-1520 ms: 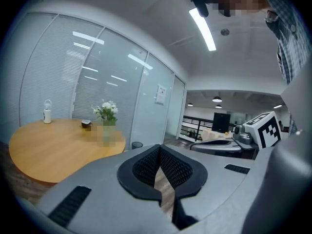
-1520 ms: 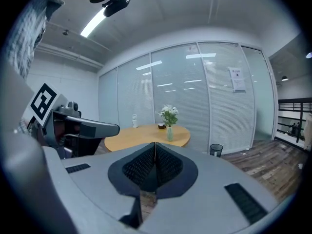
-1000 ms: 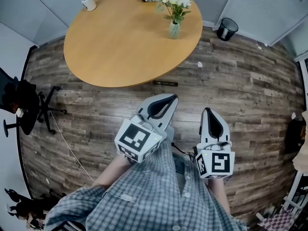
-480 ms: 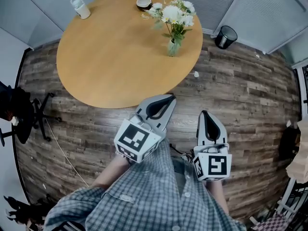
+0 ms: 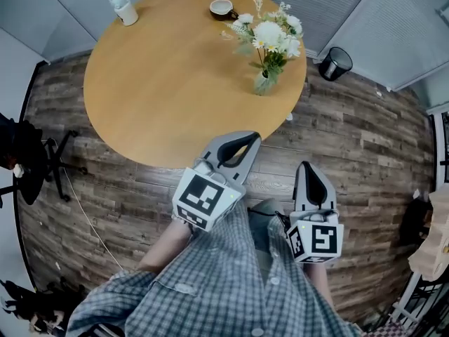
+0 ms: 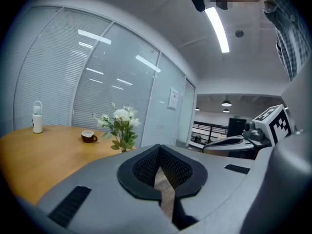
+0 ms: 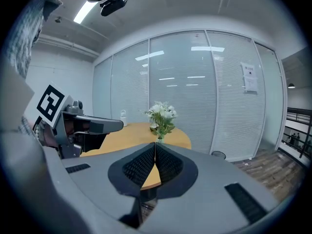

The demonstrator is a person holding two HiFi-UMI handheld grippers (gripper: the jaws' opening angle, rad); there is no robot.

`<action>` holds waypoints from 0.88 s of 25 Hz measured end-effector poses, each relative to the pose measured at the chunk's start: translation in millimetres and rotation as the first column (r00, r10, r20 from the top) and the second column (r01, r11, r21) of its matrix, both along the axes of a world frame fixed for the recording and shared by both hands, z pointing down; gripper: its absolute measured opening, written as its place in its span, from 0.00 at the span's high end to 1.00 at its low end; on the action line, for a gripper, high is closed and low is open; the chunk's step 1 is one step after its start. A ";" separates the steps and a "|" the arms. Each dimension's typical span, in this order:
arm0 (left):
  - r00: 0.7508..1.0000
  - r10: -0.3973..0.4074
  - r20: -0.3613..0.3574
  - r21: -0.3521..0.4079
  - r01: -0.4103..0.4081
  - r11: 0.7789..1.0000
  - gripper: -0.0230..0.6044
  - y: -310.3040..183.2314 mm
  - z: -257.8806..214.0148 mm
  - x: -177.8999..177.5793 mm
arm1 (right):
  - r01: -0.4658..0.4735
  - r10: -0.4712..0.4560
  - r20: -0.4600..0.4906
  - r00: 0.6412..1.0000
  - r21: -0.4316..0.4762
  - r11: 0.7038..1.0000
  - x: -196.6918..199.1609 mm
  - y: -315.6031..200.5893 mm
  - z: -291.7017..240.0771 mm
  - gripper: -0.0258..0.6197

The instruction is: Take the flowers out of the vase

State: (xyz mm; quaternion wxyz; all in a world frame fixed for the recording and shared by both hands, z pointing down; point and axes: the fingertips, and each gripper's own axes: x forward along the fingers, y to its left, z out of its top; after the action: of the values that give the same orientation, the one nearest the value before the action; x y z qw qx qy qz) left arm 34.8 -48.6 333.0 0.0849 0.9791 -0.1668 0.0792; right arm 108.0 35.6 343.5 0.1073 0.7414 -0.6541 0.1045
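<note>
Jaws of the left gripper [image 5: 247, 140] are fully closed and empty; jaws of the right gripper [image 5: 307, 168], beside it, are likewise closed on nothing. Both point toward the round wooden surface [image 5: 161, 83]. Well ahead of the jaws, left to right, stand a white container [image 5: 124, 7], a cup [image 5: 222, 8], and the flowers [image 5: 272, 35], upright in the glass vase [image 5: 264, 84], untouched.

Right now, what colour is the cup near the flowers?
Brown cup, white inside; left gripper view.
</note>
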 end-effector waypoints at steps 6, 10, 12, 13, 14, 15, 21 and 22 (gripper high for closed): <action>0.997 -0.071 0.001 0.010 0.071 0.997 0.95 -21.4 -0.8 -11.8 | 0.044 -0.043 -0.040 0.998 0.004 0.999 6.1 -19.1 -8.4 0.94; 0.991 -0.136 0.008 0.009 0.136 0.991 0.95 -33.7 4.3 -18.9 | 0.067 -0.067 -0.044 0.997 0.005 0.998 15.0 -29.2 -4.5 0.94; 0.986 -0.165 0.011 0.009 0.165 0.986 0.95 -39.2 6.5 -18.8 | 0.081 -0.081 -0.038 0.996 0.009 0.997 20.4 -36.3 -2.0 0.94; 0.984 -0.175 0.012 0.011 0.175 0.985 0.95 -41.4 7.0 -17.4 | 0.089 -0.088 -0.036 0.995 0.012 0.996 23.2 -40.0 -1.6 0.94; 0.983 -0.184 0.012 0.012 0.184 0.983 0.95 -43.5 7.1 -15.7 | 0.099 -0.099 -0.038 0.994 0.017 0.995 25.7 -44.3 -1.9 0.94; 0.981 -0.193 0.011 0.014 0.193 0.981 0.95 -46.0 7.0 -13.9 | 0.114 -0.113 -0.042 0.993 0.021 0.993 27.6 -49.6 -2.8 0.94; 0.973 -0.231 0.018 0.020 0.231 0.973 0.95 -67.8 11.7 7.5 | 0.189 -0.187 -0.058 0.981 0.032 0.982 44.1 -82.0 -7.0 0.94; 0.972 -0.233 0.030 0.035 0.232 0.972 0.95 -71.7 14.5 12.0 | 0.198 -0.196 -0.057 0.979 0.029 0.980 46.8 -86.7 -7.0 0.94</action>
State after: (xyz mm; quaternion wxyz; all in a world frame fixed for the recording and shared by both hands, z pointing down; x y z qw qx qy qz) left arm 46.8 -120.3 347.5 0.0755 0.9526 -0.2830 0.0828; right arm 154.8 -51.0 336.5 0.1219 0.6773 -0.7229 0.0618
